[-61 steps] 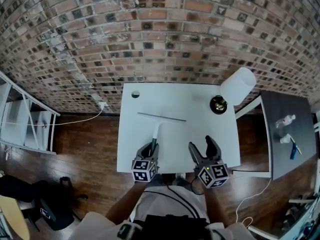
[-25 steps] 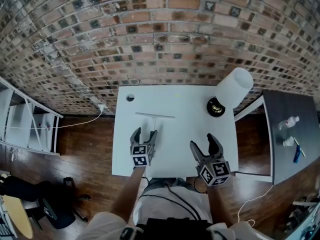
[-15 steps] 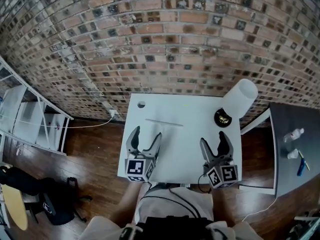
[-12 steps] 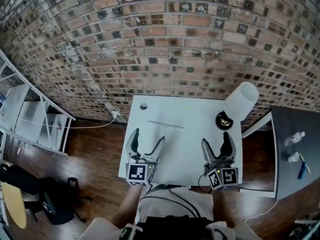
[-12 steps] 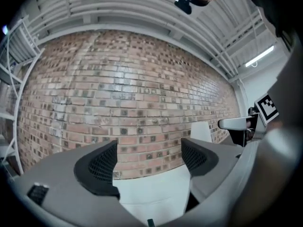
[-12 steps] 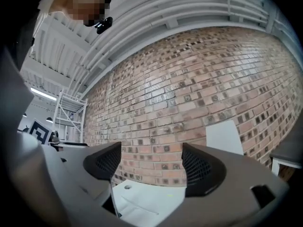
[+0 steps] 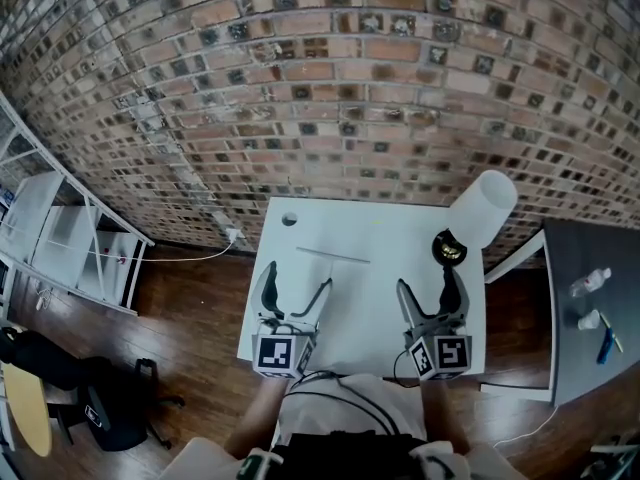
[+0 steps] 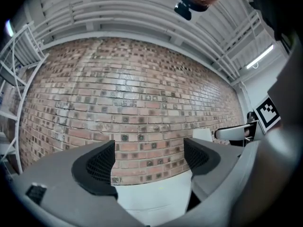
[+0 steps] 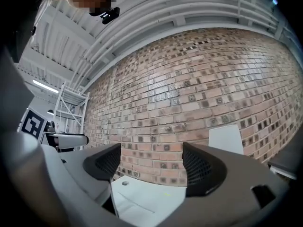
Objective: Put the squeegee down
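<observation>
The squeegee (image 7: 333,256) lies flat on the white table (image 7: 380,230), its thin blade a grey line across the top; its pale handle is hard to make out. In the right gripper view the blade (image 9: 135,201) shows as a faint line below the jaws. My left gripper (image 7: 293,286) hovers over the table's near left part, apart from the squeegee. Its jaws are opening, with nothing between them (image 8: 150,162). My right gripper (image 7: 428,290) hangs open and empty over the near right part (image 9: 152,164). Both point level at the brick wall.
A lamp with a white shade (image 7: 478,206) and dark base (image 7: 448,250) stands at the table's far right corner. A hole (image 7: 289,220) marks the far left corner. A white rack (image 7: 60,248) stands left. A dark side table (image 7: 590,298) stands right.
The left gripper has let go of the squeegee handle, spread its jaws wide and lifted off the table. The right gripper rose too. The squeegee stays flat on the table.
</observation>
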The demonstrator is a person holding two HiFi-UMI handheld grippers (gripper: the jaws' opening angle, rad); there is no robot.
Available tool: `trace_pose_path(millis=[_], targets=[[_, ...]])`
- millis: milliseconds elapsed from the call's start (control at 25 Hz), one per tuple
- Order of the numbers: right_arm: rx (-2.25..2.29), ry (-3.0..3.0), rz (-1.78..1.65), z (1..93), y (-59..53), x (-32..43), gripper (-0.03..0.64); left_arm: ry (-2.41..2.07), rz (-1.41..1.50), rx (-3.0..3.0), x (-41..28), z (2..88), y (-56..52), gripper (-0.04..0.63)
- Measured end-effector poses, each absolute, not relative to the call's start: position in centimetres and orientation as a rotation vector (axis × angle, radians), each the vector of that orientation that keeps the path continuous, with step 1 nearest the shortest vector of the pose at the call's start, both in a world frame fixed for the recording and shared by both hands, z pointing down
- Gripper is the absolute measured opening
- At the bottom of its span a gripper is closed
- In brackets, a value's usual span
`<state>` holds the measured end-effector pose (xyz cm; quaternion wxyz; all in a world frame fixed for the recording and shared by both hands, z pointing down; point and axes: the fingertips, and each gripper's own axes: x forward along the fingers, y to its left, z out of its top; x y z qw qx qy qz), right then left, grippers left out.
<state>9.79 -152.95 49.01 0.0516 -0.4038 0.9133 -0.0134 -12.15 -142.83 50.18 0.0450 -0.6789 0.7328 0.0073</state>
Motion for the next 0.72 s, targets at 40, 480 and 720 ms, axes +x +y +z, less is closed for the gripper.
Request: trace_pose_path(millis=[40,480,720], targets=[[-1.225,2.780,-0.035,49.0,-153.0,9.8,0.436,2.235,0.027,-2.081,-12.1,50.1,-143.0,0.448],[-1.189,2.806,-0.008,48.5,-153.0,9.0,0.436,2.222,0.011,-2.126,-12.0,50.0,-144.1,0.417],[-1.164,2.830,-0.005,49.0,-152.8,8.5,0.436,2.235,0.008,-2.134,-12.0,50.4,-144.0,0.416]])
